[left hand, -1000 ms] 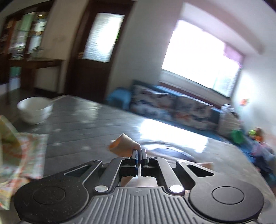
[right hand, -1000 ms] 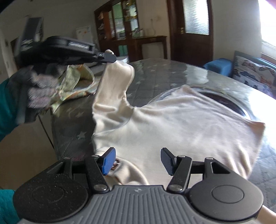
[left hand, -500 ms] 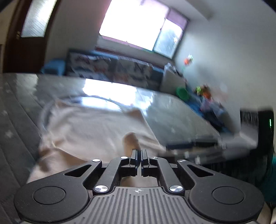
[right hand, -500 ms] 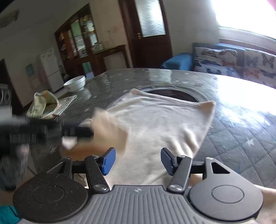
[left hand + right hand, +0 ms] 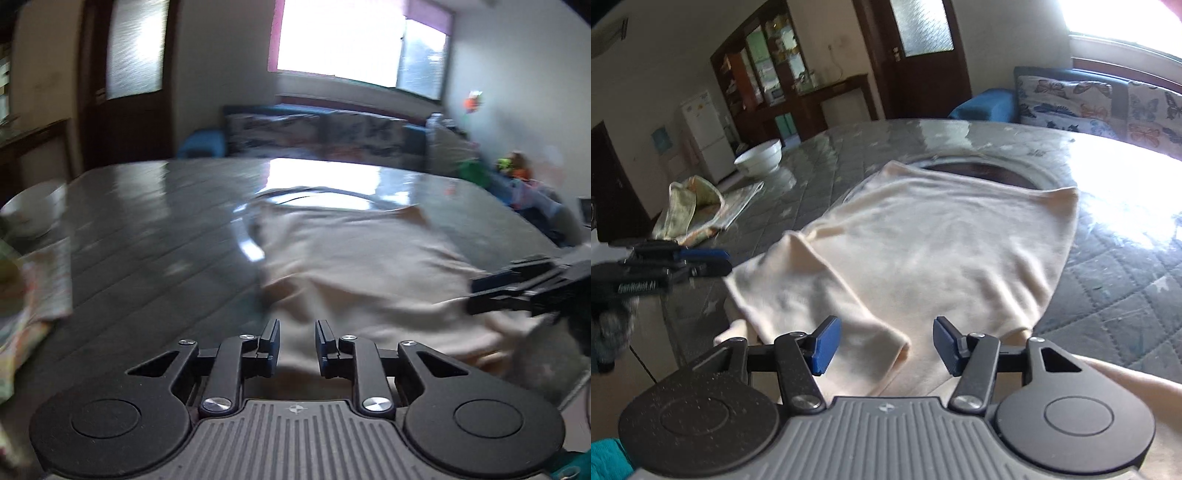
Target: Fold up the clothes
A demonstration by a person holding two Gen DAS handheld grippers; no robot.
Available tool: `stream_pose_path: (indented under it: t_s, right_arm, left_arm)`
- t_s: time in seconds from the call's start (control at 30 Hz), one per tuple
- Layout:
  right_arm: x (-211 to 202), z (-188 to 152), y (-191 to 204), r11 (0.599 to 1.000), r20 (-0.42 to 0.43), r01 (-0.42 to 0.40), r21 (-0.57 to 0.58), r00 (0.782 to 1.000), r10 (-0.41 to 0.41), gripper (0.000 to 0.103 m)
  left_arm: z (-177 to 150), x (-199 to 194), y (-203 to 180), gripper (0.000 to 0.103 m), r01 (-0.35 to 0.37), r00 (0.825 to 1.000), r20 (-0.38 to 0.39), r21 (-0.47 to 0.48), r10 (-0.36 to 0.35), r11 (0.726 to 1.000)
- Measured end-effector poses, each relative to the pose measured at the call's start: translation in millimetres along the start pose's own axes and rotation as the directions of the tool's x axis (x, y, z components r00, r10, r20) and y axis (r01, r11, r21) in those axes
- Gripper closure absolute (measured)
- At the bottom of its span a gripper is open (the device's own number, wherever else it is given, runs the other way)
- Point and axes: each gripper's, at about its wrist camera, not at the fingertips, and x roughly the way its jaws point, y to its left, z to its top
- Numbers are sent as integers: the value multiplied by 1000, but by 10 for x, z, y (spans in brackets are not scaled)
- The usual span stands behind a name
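Jaws apart above cream garment (image 5: 923, 251).

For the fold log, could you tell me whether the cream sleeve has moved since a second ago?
Yes. The cream sleeve came down from beside the patterned cloth and now lies flat across the garment; left tool open.

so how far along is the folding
Done: one sleeve lies folded over the cream shirt on the table. In hand: nothing; left tongs and right tongs are both open above the near edge. Left: the other folds; the body is spread flat. A patterned cloth lies aside.
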Motion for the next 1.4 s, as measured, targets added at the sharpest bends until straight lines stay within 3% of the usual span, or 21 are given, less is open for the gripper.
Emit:
stream_pose_path:
  t_s: [0.23, 0.33, 0.47, 0.67, 0.77, 0.9, 1.03, 1.17, 1.3, 1.4]
  right_arm:
    - [103, -42, 0, 1000, -43, 14, 8, 999, -14, 58]
    - [113, -45, 6, 1000, -48, 16, 2, 999, -16, 72]
    - [126, -27, 17, 999, -53, 34, -8, 998, -34, 85]
    - [86, 22, 60, 998, -36, 55, -43, 998, -57, 94]
    - [29, 72, 93, 995, -9, 72, -74, 997, -73, 95]
    - [-85, 151, 161, 986, 41, 105, -127, 994, -101, 96]
    - [-187, 208, 199, 976, 89, 146, -163, 987, -133, 95]
    - [-39, 125, 84, 983, 45, 145, -116, 989, -140, 88]
    - [-36, 109, 95, 977, 59, 166, -136, 986, -159, 85]
    - [-39, 115, 104, 980, 62, 146, -135, 988, -139, 84]
  left_arm:
    - [-168, 94, 132, 75, 15, 999, -40, -48, -17, 999]
    - [-209, 67, 148, 74, 32, 999, -40, -62, -35, 998]
    - [-235, 52, 116, 74, 46, 998, -35, -51, -48, 998]
    - [-252, 143, -10, 76, 20, 999, -28, 1, -20, 1000]
    - [-265, 142, -33, 93, -12, 1000, -12, 6, 12, 1000]
    - [-294, 91, -39, 101, -52, 999, 7, 5, 52, 999]
    - [-329, 16, -30, 102, -91, 996, 22, 0, 91, 996]
    - [-296, 7, -9, 101, -106, 994, 11, -13, 106, 994]
    - [-75, -18, -42, 99, -82, 995, 59, -13, 82, 997]
    - [88, 81, -119, 98, -26, 997, 66, -11, 27, 1000]
